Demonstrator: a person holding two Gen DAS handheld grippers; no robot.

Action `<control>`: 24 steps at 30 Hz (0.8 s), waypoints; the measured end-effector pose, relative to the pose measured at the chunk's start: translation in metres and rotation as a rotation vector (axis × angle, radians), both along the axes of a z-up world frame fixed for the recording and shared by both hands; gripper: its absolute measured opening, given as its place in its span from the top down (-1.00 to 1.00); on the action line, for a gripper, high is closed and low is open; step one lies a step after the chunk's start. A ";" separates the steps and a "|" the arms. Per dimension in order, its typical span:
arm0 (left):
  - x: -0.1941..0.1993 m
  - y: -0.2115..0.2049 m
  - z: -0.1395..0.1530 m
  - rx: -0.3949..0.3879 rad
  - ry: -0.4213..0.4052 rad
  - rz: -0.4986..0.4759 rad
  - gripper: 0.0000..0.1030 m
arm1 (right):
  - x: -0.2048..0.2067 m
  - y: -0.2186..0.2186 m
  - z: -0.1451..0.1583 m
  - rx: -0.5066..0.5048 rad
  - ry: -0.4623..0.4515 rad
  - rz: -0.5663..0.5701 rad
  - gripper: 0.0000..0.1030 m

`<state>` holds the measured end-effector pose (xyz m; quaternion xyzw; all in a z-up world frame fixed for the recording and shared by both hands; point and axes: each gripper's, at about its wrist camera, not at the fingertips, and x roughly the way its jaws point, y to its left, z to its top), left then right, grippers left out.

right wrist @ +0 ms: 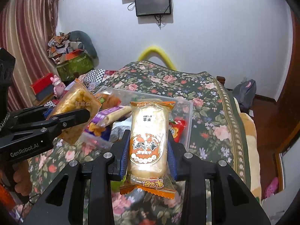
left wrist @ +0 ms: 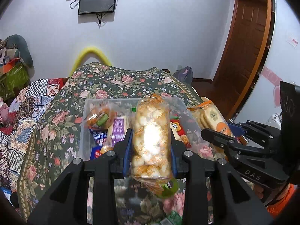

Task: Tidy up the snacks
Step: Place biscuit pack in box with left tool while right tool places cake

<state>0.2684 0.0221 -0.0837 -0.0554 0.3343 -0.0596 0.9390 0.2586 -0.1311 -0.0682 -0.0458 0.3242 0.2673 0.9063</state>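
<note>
With each gripper's fingers clenched on a snack, the left gripper (left wrist: 151,150) holding a puffed-cracker pack (left wrist: 151,135) and the right gripper (right wrist: 149,150) a rice-cracker pack (right wrist: 148,140), both packs should be carried level over the clear bin (left wrist: 85,123) (already crowded) on the floral-covered bed (left wrist: 56,131) before release.

In the left wrist view a cracker pack (left wrist: 151,140) sits at frame centre between the left tongs (left wrist: 151,150), over a bin (left wrist: 88,131) of snacks on the bed (left wrist: 131,80). At right, the right tongs (left wrist: 221,131) hold a rice cracker pack (left wrist: 211,116). Two screens (left wrist: 97,1) hang upper left.
</note>
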 end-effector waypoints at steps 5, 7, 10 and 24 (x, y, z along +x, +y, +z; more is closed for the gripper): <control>0.022 0.000 -0.007 0.007 0.013 0.007 0.35 | 0.018 0.003 -0.008 -0.012 0.016 -0.017 0.37; 0.030 -0.001 -0.011 0.016 0.020 0.011 0.35 | 0.025 0.005 -0.012 -0.022 0.024 -0.024 0.37; 0.041 0.000 -0.017 0.020 0.032 0.017 0.36 | 0.035 0.006 -0.018 -0.028 0.038 -0.035 0.37; 0.083 0.005 -0.048 -0.024 0.123 0.034 0.34 | 0.060 0.013 -0.041 -0.050 0.101 -0.067 0.37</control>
